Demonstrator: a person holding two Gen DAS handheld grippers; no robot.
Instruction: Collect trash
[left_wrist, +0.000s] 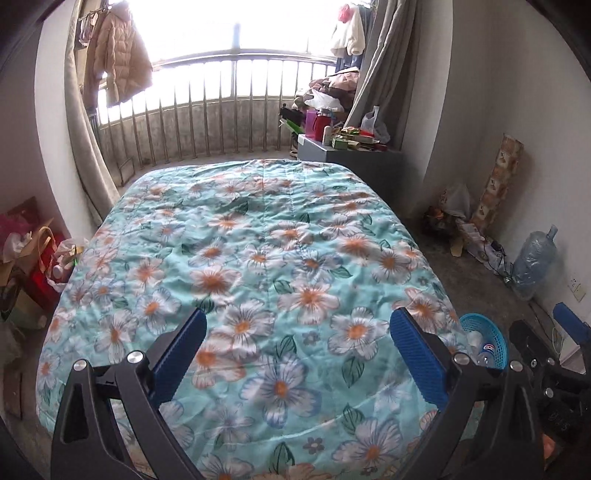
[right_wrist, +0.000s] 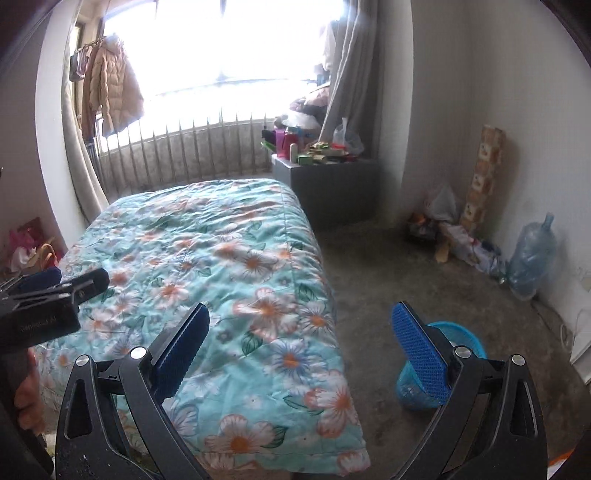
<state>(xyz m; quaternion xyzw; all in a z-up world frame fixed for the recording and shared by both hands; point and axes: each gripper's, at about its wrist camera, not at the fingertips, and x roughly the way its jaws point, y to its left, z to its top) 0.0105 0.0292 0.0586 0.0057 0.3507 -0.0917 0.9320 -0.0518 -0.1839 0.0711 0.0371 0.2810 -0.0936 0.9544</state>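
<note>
A blue mesh trash basket (left_wrist: 487, 341) stands on the floor right of the bed and holds bottles; it also shows in the right wrist view (right_wrist: 410, 387), partly behind a finger. My left gripper (left_wrist: 297, 347) is open and empty above the foot of the bed with the flowered quilt (left_wrist: 258, 258). My right gripper (right_wrist: 301, 343) is open and empty above the bed's right edge (right_wrist: 325, 295) and the floor. The right gripper also shows in the left wrist view (left_wrist: 546, 343), the left in the right wrist view (right_wrist: 55, 291).
A grey cabinet (right_wrist: 332, 188) with bottles and boxes stands at the bed's far right corner. Bags and scraps (right_wrist: 450, 232) and a large water bottle (right_wrist: 532, 254) lie along the right wall. Bags (left_wrist: 29, 266) stand left of the bed. A railing (left_wrist: 221, 110) is behind.
</note>
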